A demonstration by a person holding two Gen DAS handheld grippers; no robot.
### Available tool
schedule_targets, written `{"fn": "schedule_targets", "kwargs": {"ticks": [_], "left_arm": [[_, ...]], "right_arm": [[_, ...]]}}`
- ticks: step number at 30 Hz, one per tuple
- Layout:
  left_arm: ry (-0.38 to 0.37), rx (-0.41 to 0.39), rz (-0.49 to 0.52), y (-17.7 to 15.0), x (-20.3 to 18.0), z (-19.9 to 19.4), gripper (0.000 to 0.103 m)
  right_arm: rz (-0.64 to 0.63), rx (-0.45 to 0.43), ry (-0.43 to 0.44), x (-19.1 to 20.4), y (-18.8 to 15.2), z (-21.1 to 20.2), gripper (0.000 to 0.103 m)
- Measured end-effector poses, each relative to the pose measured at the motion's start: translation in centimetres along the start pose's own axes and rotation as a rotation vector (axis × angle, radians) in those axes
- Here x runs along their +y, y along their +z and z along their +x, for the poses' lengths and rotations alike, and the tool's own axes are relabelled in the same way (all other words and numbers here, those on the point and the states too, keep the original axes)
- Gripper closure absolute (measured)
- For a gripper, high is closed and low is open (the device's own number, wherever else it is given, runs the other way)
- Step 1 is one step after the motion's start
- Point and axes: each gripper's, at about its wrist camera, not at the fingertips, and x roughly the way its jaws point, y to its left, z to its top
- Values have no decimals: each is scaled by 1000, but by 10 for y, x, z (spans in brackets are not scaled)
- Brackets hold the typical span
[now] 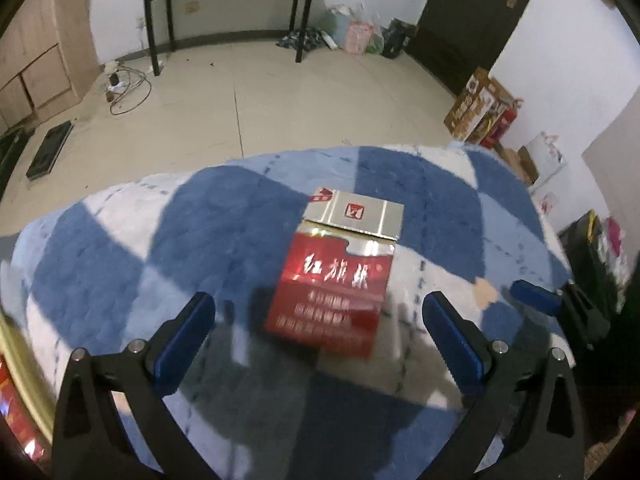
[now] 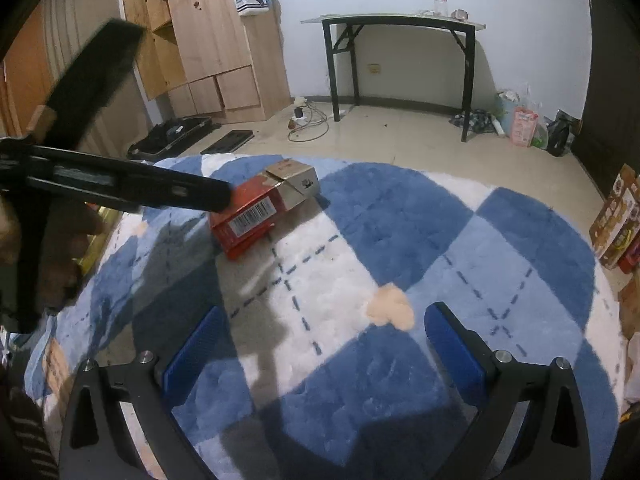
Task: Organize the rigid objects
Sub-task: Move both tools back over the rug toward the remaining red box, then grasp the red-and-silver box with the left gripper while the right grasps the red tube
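A red cigarette pack point(image 1: 332, 292) with its silver lid flipped open lies on the blue-and-white checked blanket point(image 1: 120, 248). My left gripper point(image 1: 320, 324) is open, and the pack's near end sits between and just ahead of its blue fingers point(image 1: 188, 336), untouched as far as I can see. The right wrist view shows the same pack point(image 2: 252, 216) at the far left of the blanket, with the left gripper point(image 2: 216, 198) reaching it from the left. My right gripper point(image 2: 324, 344) stands open over bare blanket, well short of the pack, holding nothing.
One blue finger point(image 1: 536, 298) of the right gripper shows at the right edge of the left wrist view. A peach patch point(image 2: 390, 312) marks the blanket. Beyond its far edge are tiled floor point(image 1: 280, 100), a black folding table point(image 2: 400, 24), a wooden wardrobe point(image 2: 216, 36) and boxes point(image 1: 480, 108).
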Motion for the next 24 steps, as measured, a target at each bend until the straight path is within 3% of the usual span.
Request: {"fn": "schedule_targets", "kwargs": {"ticks": [2, 4, 5, 6, 10, 19, 24], "left_arm": [[11, 1, 8, 3, -2, 9, 3], [-15, -8, -21, 5, 2, 13, 17], [-27, -10, -27, 6, 4, 14, 34], [-27, -15, -32, 6, 6, 15, 41], [-57, -33, -52, 3, 16, 9, 45], [12, -62, -104, -17, 70, -24, 45], [7, -69, -90, -20, 73, -38, 45]], "right_arm": [[8, -1, 13, -1, -1, 4, 0], [5, -4, 19, 1, -2, 7, 0], [-3, -6, 25, 2, -1, 9, 0], [-14, -6, 25, 4, -1, 11, 0], [-92, -8, 42, 12, 8, 23, 0], [-269, 34, 152, 33, 39, 71, 0], [-387, 80, 138, 45, 54, 97, 0]]}}
